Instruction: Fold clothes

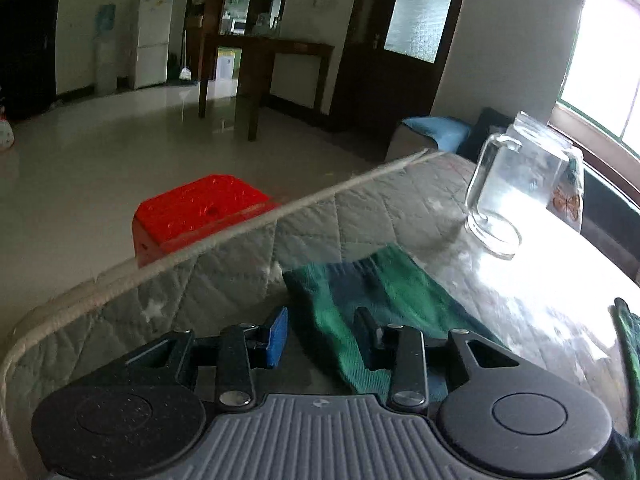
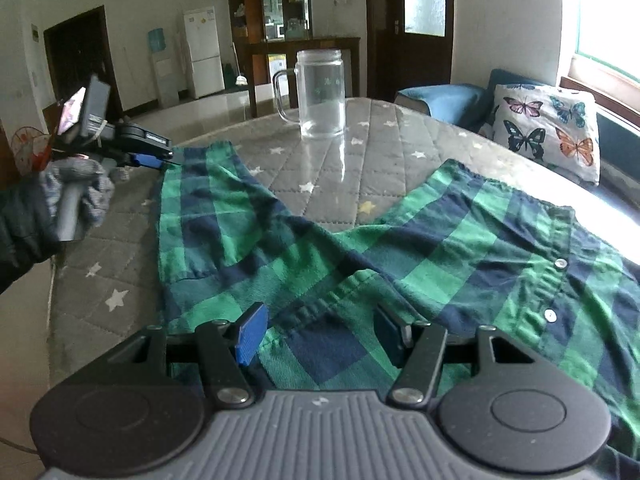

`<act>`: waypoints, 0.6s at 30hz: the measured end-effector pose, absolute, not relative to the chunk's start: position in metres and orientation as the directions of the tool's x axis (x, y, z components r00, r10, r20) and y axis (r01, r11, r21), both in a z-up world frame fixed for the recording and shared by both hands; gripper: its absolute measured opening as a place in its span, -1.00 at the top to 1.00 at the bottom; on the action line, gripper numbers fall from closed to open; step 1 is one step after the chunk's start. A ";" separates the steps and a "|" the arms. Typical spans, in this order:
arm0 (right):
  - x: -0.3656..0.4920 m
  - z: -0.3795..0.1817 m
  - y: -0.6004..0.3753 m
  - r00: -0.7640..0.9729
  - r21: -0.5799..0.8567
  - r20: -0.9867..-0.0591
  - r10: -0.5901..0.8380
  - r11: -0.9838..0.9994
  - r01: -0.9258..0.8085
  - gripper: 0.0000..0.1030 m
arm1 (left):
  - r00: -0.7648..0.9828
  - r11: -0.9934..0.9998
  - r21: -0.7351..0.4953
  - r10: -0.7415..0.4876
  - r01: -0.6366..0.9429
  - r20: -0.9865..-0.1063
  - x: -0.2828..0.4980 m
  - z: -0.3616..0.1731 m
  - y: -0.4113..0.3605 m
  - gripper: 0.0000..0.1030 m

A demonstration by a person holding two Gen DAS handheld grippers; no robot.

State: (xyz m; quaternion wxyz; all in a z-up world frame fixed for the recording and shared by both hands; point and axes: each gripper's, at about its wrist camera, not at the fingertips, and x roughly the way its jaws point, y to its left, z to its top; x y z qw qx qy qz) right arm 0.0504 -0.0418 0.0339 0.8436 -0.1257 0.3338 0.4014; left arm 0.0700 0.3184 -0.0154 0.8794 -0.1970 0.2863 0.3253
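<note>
Hovering, both tools spread, nothing pinched. Left tool over leg hem of green plaid shorts, cloth between jaws, pads not pressing. Right tool over waistband, 6 o'clock. Shorts lie flat on quilted bench. Advice: pinch hem at outer corner, lift low, carry across toward 3 o'clock. Bench edge close at 9 o'clock; glass mug at 12 o'clock, well apart.

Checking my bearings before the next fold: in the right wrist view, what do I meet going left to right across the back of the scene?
Left claw in a gloved hand → white fridge → glass mug → blue cushion → butterfly pillow.
</note>
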 end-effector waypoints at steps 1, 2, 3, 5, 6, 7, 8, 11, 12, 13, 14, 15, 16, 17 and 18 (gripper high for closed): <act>0.049 0.036 -0.045 0.458 0.057 -0.662 0.593 0.649 -0.759 -0.17 | 0.620 0.708 -0.156 0.464 -0.688 -0.632 0.072 -0.015 0.320 0.47; 0.047 0.038 -0.049 0.461 0.058 -0.660 0.593 0.652 -0.756 -0.17 | 0.622 0.708 -0.161 0.460 -0.687 -0.633 0.072 -0.015 0.321 0.69; 0.045 0.039 -0.052 0.465 0.060 -0.657 0.593 0.656 -0.752 -0.17 | 0.625 0.708 -0.168 0.454 -0.686 -0.634 0.072 -0.015 0.323 0.81; 0.041 0.042 -0.061 0.472 0.067 -0.653 0.592 0.666 -0.743 -0.17 | 0.647 0.707 -0.208 0.432 -0.675 -0.628 0.068 -0.013 0.324 0.91; 0.040 0.042 -0.065 0.475 0.073 -0.652 0.590 0.673 -0.736 -0.17 | 0.658 0.707 -0.230 0.421 -0.669 -0.624 0.066 -0.012 0.324 0.93; 0.039 0.043 -0.069 0.478 0.078 -0.652 0.588 0.680 -0.729 -0.17 | 0.679 0.715 -0.251 0.405 -0.653 -0.612 0.062 -0.007 0.319 0.93; 0.039 0.044 -0.073 0.480 0.085 -0.652 0.586 0.686 -0.722 -0.17 | 0.700 0.724 -0.271 0.389 -0.634 -0.599 0.058 -0.001 0.313 0.94; 0.039 0.046 -0.087 0.483 0.112 -0.653 0.583 0.706 -0.700 -0.17 | 0.780 0.775 -0.328 0.313 -0.539 -0.542 0.045 0.022 0.282 0.94; 0.039 0.047 -0.092 0.482 0.131 -0.651 0.587 0.712 -0.690 -0.17 | 0.807 0.795 -0.344 0.281 -0.499 -0.519 0.040 0.032 0.270 0.94; 0.040 0.049 -0.098 0.480 0.153 -0.647 0.592 0.718 -0.679 -0.17 | 0.834 0.817 -0.361 0.241 -0.451 -0.496 0.037 0.039 0.256 0.94; 0.041 0.050 -0.103 0.479 0.174 -0.642 0.598 0.723 -0.669 -0.17 | 0.858 0.837 -0.377 0.194 -0.398 -0.475 0.034 0.046 0.240 0.94; 0.042 0.052 -0.108 0.478 0.196 -0.638 0.604 0.727 -0.658 -0.17 | 0.879 0.854 -0.392 0.145 -0.343 -0.453 0.031 0.053 0.224 0.94; 0.043 0.054 -0.114 0.477 0.218 -0.633 0.610 0.731 -0.647 -0.16 | 0.893 0.868 -0.402 0.094 -0.290 -0.440 0.031 0.058 0.208 0.94; 0.043 0.057 -0.120 0.476 0.240 -0.625 0.619 0.732 -0.637 -0.16 | 0.903 0.880 -0.412 0.042 -0.237 -0.428 0.030 0.062 0.191 0.94; 0.043 0.059 -0.125 0.475 0.261 -0.616 0.628 0.732 -0.629 -0.15 | 0.909 0.889 -0.418 -0.008 -0.184 -0.417 0.031 0.064 0.176 0.94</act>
